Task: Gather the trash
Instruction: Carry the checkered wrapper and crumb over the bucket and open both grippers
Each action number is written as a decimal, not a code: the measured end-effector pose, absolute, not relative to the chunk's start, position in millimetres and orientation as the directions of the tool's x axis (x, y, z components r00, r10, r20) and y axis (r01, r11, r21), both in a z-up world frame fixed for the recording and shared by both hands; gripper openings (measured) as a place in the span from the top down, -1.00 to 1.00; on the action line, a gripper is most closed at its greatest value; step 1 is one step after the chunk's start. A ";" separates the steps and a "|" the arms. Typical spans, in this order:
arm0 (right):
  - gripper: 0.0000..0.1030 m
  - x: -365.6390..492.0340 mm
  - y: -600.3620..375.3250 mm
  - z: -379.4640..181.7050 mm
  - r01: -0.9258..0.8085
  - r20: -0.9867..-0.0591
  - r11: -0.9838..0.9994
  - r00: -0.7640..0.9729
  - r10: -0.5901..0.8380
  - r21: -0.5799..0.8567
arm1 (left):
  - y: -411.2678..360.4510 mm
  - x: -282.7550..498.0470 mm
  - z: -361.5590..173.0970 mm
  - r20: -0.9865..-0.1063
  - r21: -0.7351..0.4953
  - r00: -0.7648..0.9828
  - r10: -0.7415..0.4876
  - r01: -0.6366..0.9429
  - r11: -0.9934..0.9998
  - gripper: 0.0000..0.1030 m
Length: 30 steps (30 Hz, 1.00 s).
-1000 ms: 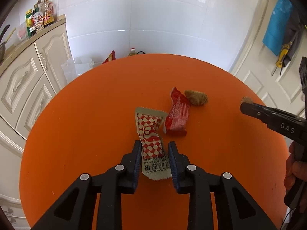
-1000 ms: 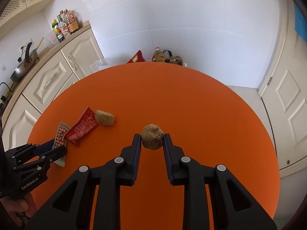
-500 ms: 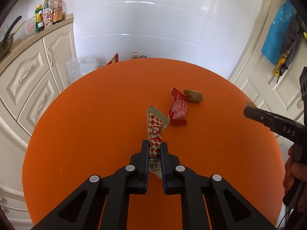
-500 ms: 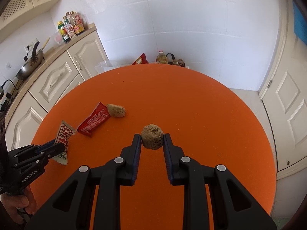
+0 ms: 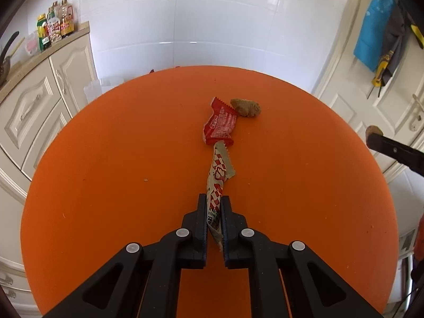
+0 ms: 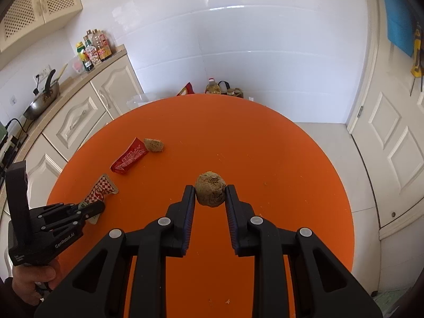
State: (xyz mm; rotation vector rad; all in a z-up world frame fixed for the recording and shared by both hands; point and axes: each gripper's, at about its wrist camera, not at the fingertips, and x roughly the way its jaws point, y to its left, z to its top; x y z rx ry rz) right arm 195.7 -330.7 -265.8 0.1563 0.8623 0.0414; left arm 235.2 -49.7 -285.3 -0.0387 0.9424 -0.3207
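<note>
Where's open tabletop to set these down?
Bare orange table lies right of the brown lump, out to the rim, and left of the checkered wrapper toward the cabinets. The middle is crowded: red wrapper touching a brown chunk.

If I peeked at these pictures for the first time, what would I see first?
Probably the big round orange table. Then the right gripper pinching a brown crumbly ball, and the left gripper squeezing a red-and-white checkered wrapper. Behind that lie a red wrapper and another brown lump.
</note>
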 end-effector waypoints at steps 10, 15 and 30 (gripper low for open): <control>0.55 171.1 -352.0 -253.0 0.059 -0.728 0.985 0.681 0.080 0.163 | -64.2 201.1 -242.8 -0.706 -0.193 0.607 -0.365 0.331 0.924 0.95; 0.55 141.5 -375.6 -231.6 0.096 -0.691 0.981 0.721 0.049 0.170 | -92.8 178.5 -199.3 -0.640 -0.180 0.636 -0.431 0.421 0.889 0.94; 0.55 -1.3 -495.4 -172.0 0.372 -0.592 0.918 0.774 -0.223 0.141 | -212.1 122.2 -143.3 -0.545 -0.149 0.502 -0.671 0.730 0.667 0.94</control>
